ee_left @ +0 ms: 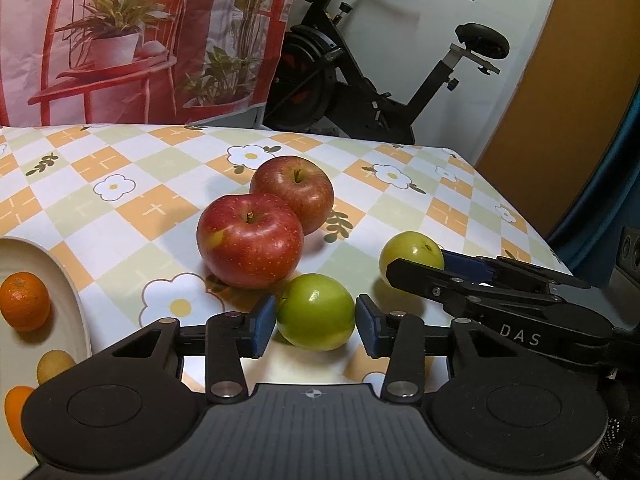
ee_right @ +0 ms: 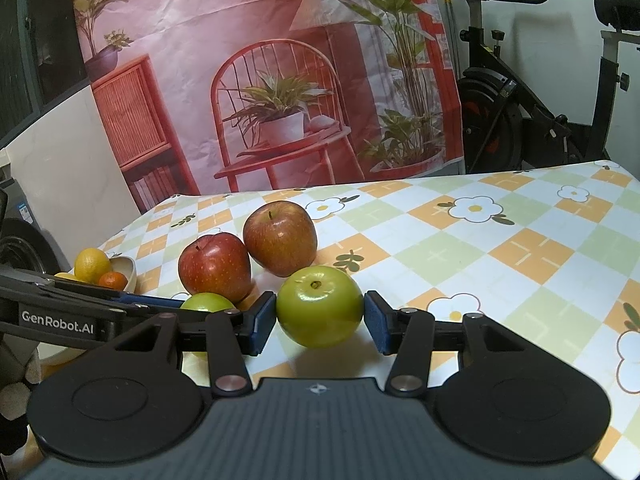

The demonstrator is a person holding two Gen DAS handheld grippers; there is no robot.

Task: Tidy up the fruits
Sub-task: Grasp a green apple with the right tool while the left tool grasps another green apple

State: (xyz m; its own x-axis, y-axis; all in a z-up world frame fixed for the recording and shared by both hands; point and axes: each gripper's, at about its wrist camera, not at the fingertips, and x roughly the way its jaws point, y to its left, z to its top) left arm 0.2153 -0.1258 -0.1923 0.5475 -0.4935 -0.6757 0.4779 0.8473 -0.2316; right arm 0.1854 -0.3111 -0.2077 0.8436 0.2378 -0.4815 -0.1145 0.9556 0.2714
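Observation:
Two red apples (ee_left: 250, 240) (ee_left: 294, 194) sit touching each other mid-table on the checked cloth. Just in front of them, a green fruit (ee_left: 316, 312) rests on the table between the blue pads of my left gripper (ee_left: 316, 326), and both pads touch its sides. A second green fruit (ee_right: 320, 306) sits between the pads of my right gripper (ee_right: 320, 320), which presses on it from both sides. In the left wrist view that second fruit (ee_left: 412, 252) shows at the right, held at the tip of the right gripper's fingers (ee_left: 440, 284).
A cream plate (ee_left: 68, 280) at the left holds an orange (ee_left: 24, 300) and other citrus; the right wrist view shows a lemon (ee_right: 92, 264) there. Table edges run at the back and right. An exercise bike (ee_left: 360, 80) stands behind the table beside a printed backdrop.

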